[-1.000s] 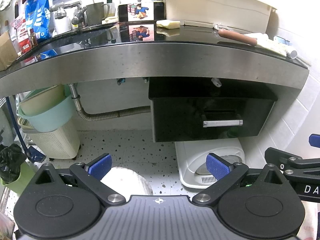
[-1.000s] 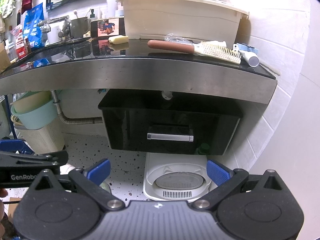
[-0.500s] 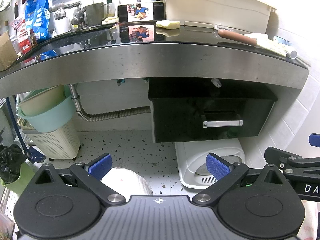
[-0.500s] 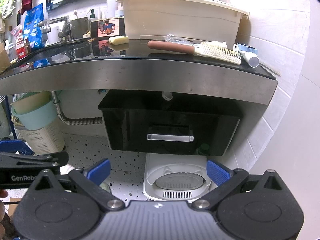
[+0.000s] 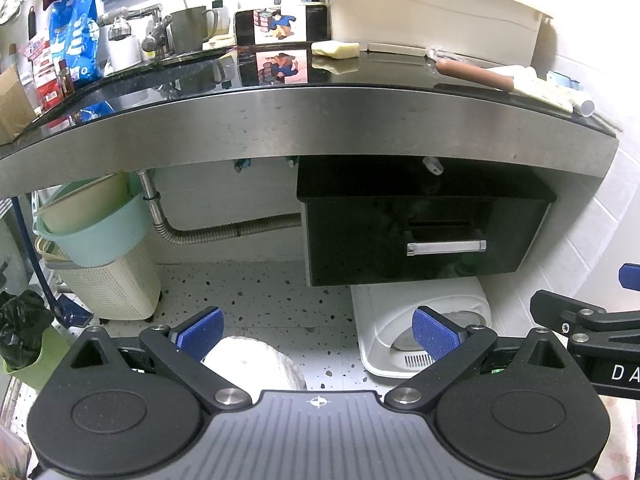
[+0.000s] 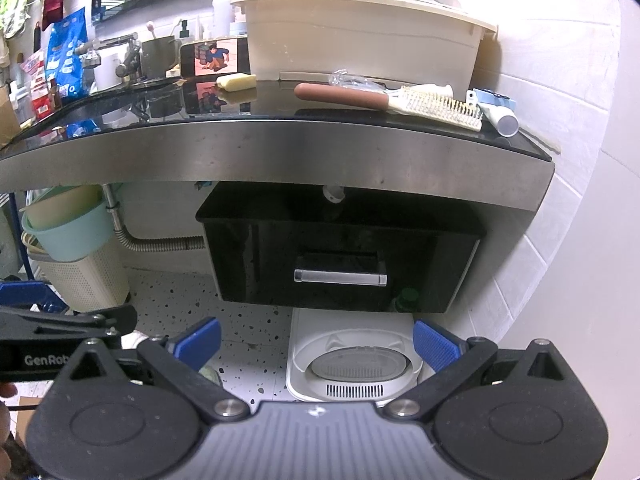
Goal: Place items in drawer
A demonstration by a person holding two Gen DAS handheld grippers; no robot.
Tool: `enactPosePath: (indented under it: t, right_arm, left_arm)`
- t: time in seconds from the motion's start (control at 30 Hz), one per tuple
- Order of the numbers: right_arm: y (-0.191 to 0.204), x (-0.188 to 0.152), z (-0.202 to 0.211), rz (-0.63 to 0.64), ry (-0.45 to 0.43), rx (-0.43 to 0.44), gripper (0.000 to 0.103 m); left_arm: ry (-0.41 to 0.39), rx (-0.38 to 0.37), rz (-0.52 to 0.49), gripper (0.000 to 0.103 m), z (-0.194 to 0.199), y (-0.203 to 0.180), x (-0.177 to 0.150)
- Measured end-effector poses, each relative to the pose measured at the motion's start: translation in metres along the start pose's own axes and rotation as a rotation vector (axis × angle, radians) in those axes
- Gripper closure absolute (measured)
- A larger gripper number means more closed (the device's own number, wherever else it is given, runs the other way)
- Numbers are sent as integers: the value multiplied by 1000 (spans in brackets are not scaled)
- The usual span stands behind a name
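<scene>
- The left gripper [image 5: 318, 330] is seen low in its own view, with its blue pads spread wide apart and nothing held between them
- The right gripper [image 6: 318, 340] is seen the same way, spread wide with nothing between its blue pads
- A black drawer [image 6: 340, 268] is hung under the counter [image 6: 280, 152], at about 12 o'clock from the right gripper and at about 1 o'clock from the left gripper
- The drawer is seen pushed in, with a silver handle [image 6: 340, 277] on its front
- A hairbrush [image 6: 388, 105] with a brown handle is laid on the counter top, at about 1 o'clock in the right view
- A small tube [image 6: 498, 114] is laid just beside the brush, at its right end
- A bar of soap [image 6: 236, 81] is laid on the counter at about 11 o'clock, near a phone [image 6: 214, 59] that is stood up
- A big cream tub [image 6: 360, 36] is set behind the brush
- A white machine [image 6: 352, 364] is stood on the floor under the drawer
- A green basin [image 5: 92, 228] is seen at 9 o'clock in the left view
</scene>
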State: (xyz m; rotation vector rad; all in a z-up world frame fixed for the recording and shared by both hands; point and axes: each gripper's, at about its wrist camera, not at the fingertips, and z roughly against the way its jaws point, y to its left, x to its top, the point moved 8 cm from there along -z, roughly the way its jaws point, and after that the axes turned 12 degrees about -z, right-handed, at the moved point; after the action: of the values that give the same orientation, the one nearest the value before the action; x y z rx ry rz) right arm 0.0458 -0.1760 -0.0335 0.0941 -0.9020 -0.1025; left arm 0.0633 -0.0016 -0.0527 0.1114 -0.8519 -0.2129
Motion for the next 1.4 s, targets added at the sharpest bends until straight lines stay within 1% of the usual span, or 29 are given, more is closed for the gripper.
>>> enactPosePath:
  t: [1.03,1.2,1.4]
  right_arm:
    - [-3,-1,-4,-12,-10,-7,0]
    - [-5,-1,-6,-20,-20,-12,0]
    - [-11,1,-9,-31,-51,-42,0]
  left_arm:
    - [-5,8,0,1,-4,-1,-3]
    - [-7,7,4,2,-5,0,-5]
    - [-5,6,3,2,-9,1,-6]
